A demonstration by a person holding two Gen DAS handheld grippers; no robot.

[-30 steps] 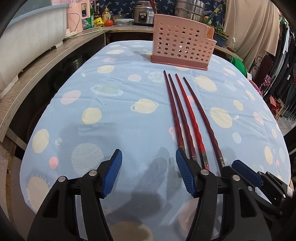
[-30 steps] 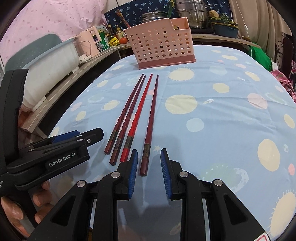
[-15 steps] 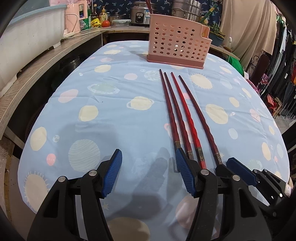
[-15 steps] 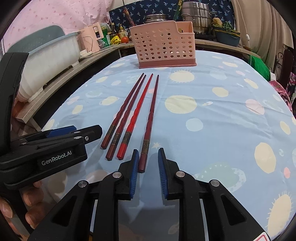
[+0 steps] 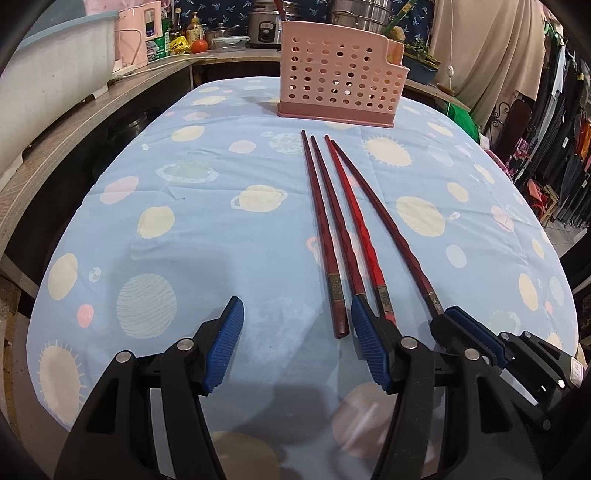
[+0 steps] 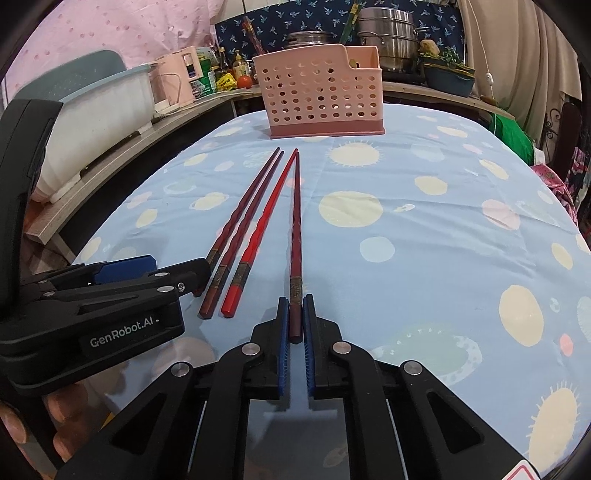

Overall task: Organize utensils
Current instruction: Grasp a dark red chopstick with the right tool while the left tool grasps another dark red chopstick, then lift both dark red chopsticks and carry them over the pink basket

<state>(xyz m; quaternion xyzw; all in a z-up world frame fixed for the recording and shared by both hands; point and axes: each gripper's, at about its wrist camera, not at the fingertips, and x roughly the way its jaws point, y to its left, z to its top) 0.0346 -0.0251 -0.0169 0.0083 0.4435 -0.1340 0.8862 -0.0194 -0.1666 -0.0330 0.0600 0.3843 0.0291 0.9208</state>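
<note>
The right tongs (image 6: 294,325) have just closed on the near end of the rightmost chopstick (image 6: 295,236). It points away toward the far pink basket (image 6: 321,99). The left tongs (image 5: 295,332) hang open, holding nothing.

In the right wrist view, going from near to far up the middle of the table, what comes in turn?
right gripper shut on the dark red chopstick → pink perforated utensil holder → steel pots on the counter behind.
</note>
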